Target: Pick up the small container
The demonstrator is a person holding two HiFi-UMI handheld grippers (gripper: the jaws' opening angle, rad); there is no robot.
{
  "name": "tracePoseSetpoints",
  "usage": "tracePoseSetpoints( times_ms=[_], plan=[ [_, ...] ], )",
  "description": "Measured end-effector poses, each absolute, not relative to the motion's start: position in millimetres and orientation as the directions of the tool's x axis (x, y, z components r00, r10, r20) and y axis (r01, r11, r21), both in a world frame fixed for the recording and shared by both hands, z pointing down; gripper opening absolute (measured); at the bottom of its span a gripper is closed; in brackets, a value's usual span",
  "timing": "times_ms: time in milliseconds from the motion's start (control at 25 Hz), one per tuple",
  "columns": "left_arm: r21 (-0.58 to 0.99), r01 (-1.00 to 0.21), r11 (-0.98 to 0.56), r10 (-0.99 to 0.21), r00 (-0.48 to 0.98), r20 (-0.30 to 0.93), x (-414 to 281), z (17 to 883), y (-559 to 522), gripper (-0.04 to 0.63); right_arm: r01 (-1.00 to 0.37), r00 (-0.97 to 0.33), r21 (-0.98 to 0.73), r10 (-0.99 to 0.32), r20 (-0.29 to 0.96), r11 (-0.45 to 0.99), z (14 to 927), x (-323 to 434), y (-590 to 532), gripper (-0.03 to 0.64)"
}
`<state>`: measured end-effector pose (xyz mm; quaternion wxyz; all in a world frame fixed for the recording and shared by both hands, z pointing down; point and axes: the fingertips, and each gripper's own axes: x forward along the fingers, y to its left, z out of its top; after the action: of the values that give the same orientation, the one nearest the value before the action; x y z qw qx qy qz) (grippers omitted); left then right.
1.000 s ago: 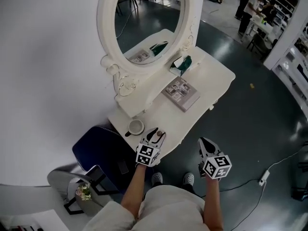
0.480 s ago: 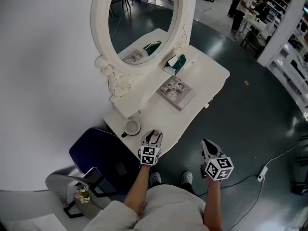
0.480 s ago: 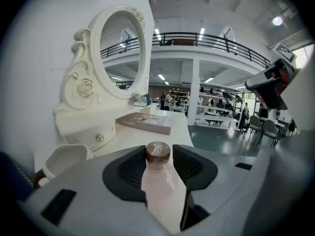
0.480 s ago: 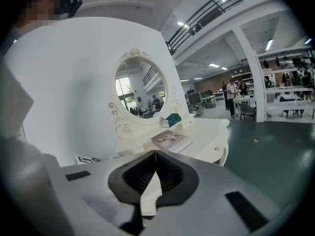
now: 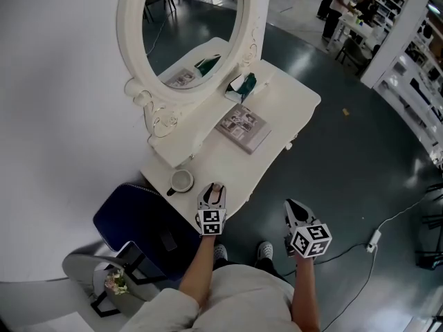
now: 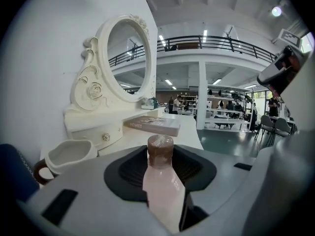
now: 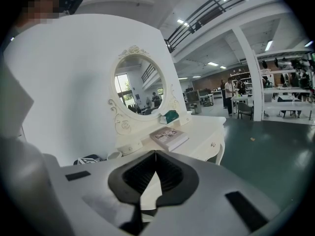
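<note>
While the left gripper is clamping: its jaws, having just been closing, are standing fairly wide and pressing on both sides of the small container, with no gap showing beside it.
Small container: a pale pink body under a brown cap is leaning along the jaws, cap toward the tips. No label is showing on it. Its base is running out of the left gripper view, so whether it is resting on the table cannot be told.
Right gripper: its pads are meeting, leaving only a thin slit, and are carrying nothing. In the head view it is hanging off the table, above the dark floor.
Marker cubes: black-and-white squares are facing the head camera, with no letters among them.
Dressing table: the left gripper's tips are sitting over its white front edge.
Mug: standing near the left gripper, on its left.
Book: lying flat farther back, with print running along its spine, too blurred to read.
Mirror: its carved white frame is being cut off at the top of the head view.
Teal-and-white object: sitting by the mirror's foot, too small to identify.
People: standing far off among shelves, hard to make out.
</note>
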<state>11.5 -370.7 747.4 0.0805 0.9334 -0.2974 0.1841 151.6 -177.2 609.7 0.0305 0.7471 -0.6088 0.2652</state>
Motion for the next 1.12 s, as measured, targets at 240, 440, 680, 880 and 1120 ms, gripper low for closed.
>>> tracePoseSetpoints(
  times_ms=[240,440,680,880,1120],
  plan=[
    [0.055,-0.588,-0.807,-0.526,0.758,0.387,12.2,750.6,-373.3,0.16,-0.926,0.112,-0.28,-0.89,0.442,-0.255,612.9,151.5,-175.8,0.015],
    [0.06,-0.591,-0.805,-0.525,0.755,0.392,11.9,746.7,-376.9,0.158,-0.926,0.107,-0.28,-0.887,0.448,-0.253,614.5,152.3,-172.7,0.015],
    [0.056,-0.594,-0.802,-0.532,0.755,0.383,15.8,724.9,-377.0,0.158,-0.923,0.106,-0.29,-0.892,0.439,-0.252,612.9,159.4,-170.8,0.015],
    [0.074,-0.581,-0.81,-0.513,0.765,0.389,20.1,707.7,-372.7,0.158,-0.924,0.09,-0.301,-0.901,0.425,-0.234,609.6,164.6,-171.6,0.015],
    [0.062,-0.569,-0.82,-0.5,0.766,0.404,24.8,674.1,-365.5,0.158,-0.927,0.06,-0.316,-0.91,0.411,-0.203,605.4,166.0,-175.2,0.015]
  ],
)
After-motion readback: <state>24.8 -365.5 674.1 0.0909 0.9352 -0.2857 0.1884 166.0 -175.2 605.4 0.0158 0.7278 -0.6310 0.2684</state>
